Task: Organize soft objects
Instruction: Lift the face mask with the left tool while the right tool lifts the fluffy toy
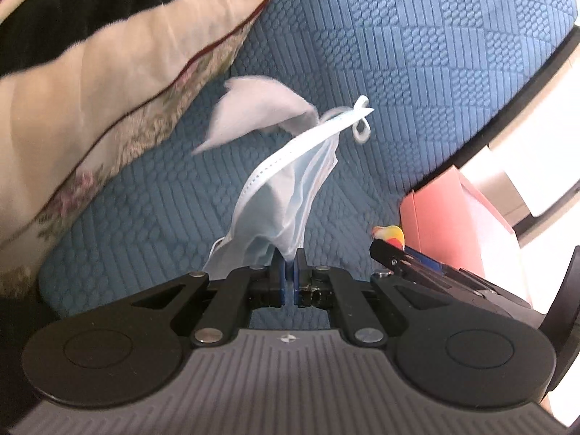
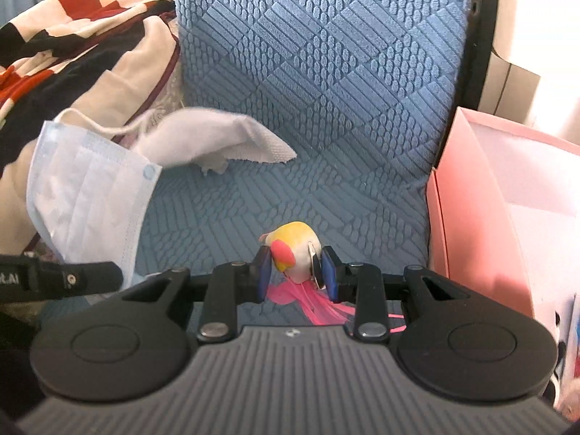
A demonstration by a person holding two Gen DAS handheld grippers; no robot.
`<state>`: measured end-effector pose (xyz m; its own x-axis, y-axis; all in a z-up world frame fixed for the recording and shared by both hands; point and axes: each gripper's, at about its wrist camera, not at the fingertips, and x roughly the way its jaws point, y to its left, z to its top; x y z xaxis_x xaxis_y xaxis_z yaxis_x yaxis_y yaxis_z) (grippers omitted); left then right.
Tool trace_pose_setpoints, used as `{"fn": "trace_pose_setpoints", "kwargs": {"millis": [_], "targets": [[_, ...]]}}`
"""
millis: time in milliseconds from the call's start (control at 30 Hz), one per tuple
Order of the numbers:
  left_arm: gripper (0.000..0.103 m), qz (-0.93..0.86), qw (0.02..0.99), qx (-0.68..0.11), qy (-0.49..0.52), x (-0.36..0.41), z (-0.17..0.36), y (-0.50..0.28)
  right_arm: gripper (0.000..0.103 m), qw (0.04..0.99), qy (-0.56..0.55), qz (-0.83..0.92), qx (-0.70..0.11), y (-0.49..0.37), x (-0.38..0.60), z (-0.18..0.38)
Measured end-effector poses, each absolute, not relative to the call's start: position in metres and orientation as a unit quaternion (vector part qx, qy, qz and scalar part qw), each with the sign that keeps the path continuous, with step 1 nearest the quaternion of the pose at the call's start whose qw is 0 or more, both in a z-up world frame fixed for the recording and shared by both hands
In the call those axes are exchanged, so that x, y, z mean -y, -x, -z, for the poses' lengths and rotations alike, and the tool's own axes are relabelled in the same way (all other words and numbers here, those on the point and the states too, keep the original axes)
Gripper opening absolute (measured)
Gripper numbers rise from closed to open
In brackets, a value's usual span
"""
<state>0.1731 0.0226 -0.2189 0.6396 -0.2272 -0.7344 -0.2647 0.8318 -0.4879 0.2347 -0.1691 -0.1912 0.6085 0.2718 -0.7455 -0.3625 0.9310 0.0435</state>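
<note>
Now | left claw [image 1: 289,264] pinches mask [image 1: 286,195] (lifted) | right claw [image 2: 295,268] clamps toy [image 2: 293,253]

Only the white letters "LAI" show, cut off at the frame edge, on the left gripper [image 2: 61,279] arm.

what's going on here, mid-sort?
Yes. A person holds a gripper in each hand over a blue quilted seat. The left gripper is shut on a light blue face mask, lifted clear of the seat. The right gripper is shut on a small bird toy with pink feathers. A white cloth lies on the seat; a pink box stands at the right.
</note>
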Motion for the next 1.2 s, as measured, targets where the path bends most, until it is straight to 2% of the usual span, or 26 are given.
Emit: {"fn": "trace_pose_setpoints", "kwargs": {"millis": [400,933,1200], "targets": [[0.005,-0.011,0.841,-0.463,0.278,-0.007,0.239,-0.160,0.033,0.887,0.049,-0.157,-0.431,-0.199,0.180,0.198],[0.005,-0.034,0.833,-0.479,0.273,-0.010,0.261,-0.175,0.033,0.874,0.054,-0.153,-0.457,-0.207,0.176,0.210],[0.006,-0.047,0.847,-0.482,0.220,-0.006,0.274,-0.187,0.034,0.868,0.060,-0.148,-0.470,-0.213,0.176,0.220]]}}
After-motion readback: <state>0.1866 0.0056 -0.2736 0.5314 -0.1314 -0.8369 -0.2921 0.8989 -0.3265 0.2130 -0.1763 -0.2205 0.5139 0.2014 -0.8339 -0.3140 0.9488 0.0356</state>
